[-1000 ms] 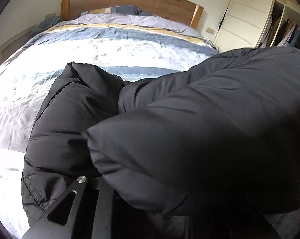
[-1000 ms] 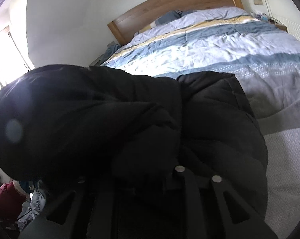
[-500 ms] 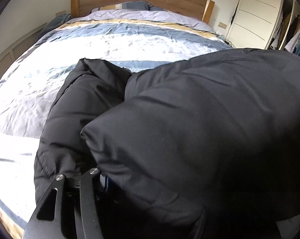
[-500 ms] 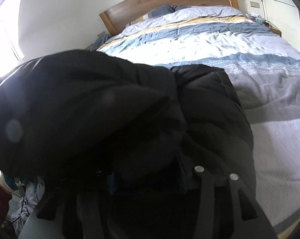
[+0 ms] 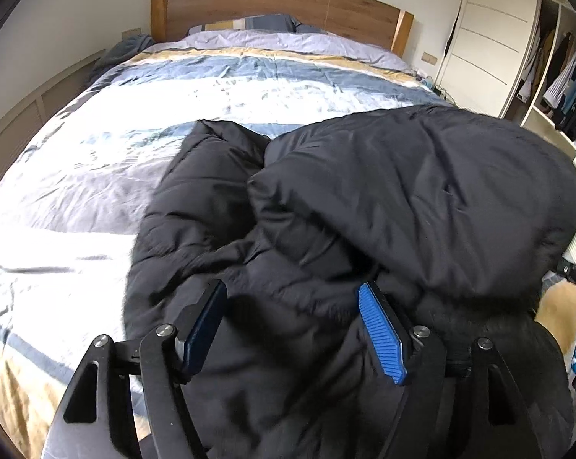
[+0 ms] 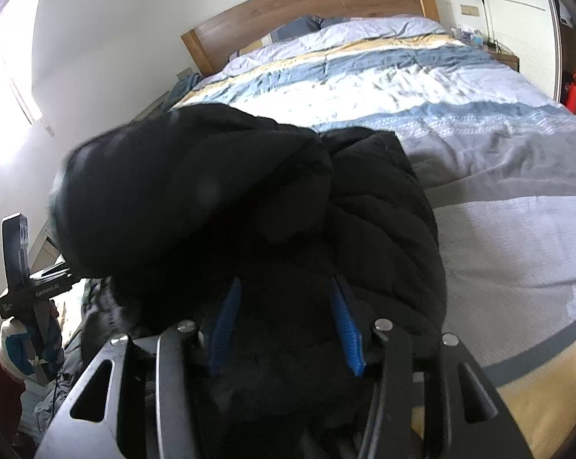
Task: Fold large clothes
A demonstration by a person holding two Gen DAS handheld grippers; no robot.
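Your left gripper (image 5: 291, 329) and right gripper (image 6: 286, 325) had just been opening, released, the jacket (image 5: 326, 210) bunched directly ahead between both jaws.

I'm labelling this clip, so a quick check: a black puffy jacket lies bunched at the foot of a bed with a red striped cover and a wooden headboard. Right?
Not quite: the cover is striped blue, white and yellow, not red, as the left wrist view shows. The rest holds: the black puffy jacket lies bunched at the foot of the bed, which has a wooden headboard.
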